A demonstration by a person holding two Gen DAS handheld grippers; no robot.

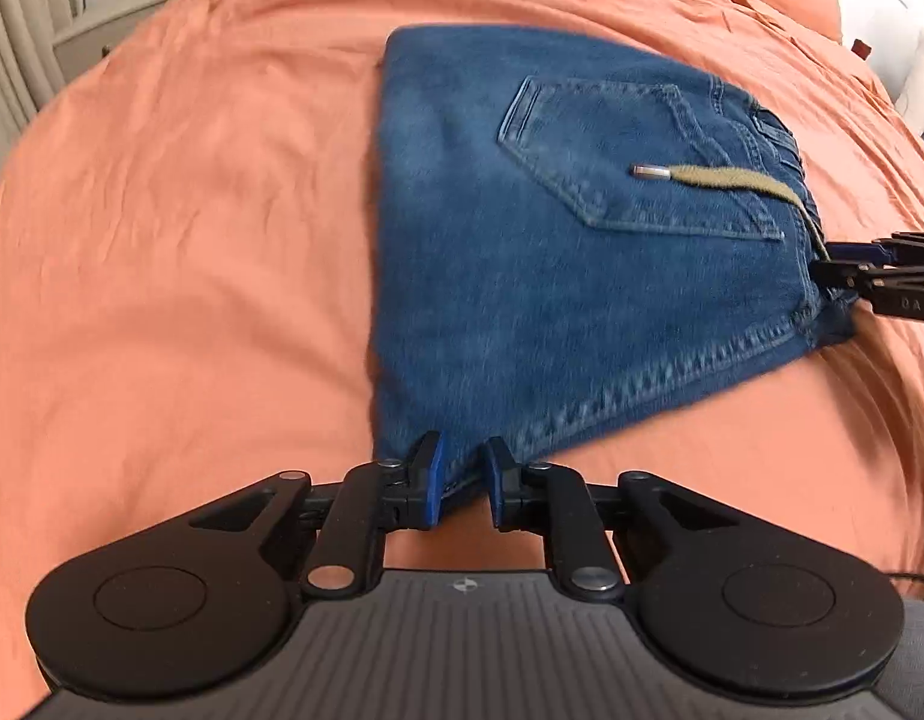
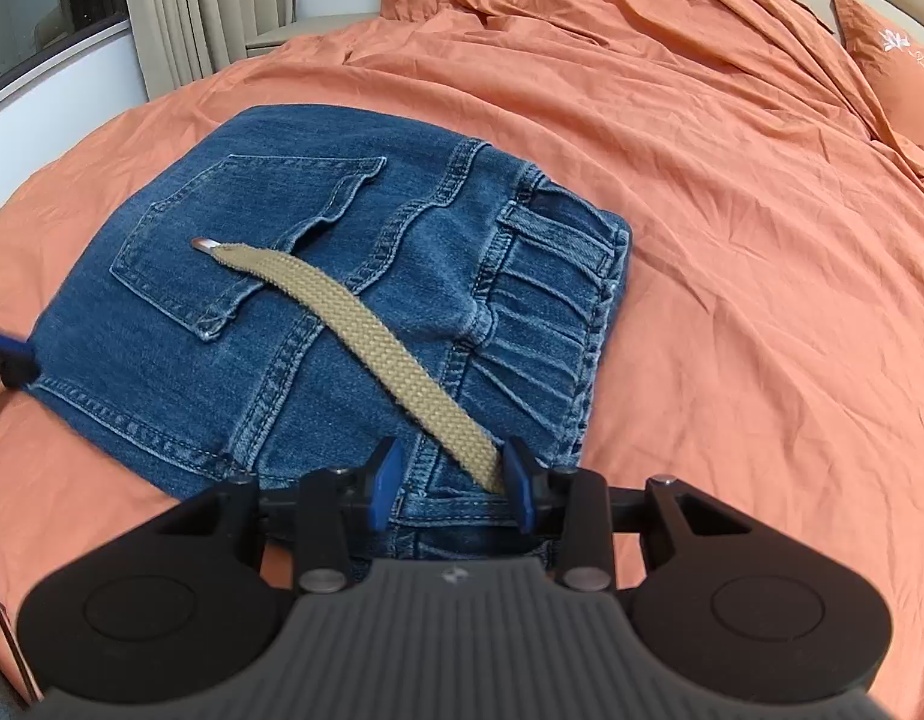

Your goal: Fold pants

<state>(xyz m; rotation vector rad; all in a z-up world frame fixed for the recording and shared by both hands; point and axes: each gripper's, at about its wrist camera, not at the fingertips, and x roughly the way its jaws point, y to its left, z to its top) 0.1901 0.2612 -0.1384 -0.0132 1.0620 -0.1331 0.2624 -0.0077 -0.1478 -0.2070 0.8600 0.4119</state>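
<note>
Fingers of the left gripper (image 1: 462, 483) and right gripper (image 2: 453, 483) are sitting slightly parted around edges of the folded jeans (image 2: 318, 300), gripping nothing firmly, risking snagging the loose drawstring (image 2: 366, 336).

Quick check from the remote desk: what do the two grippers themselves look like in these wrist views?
Both match. The left gripper and right gripper have black linkage arms with silver pivot pins, blue finger pads, two round black discs, and a ribbed grey body with a small round emblem. In the left view, the right gripper's side reads "DAS". No sleeves visible.
</note>
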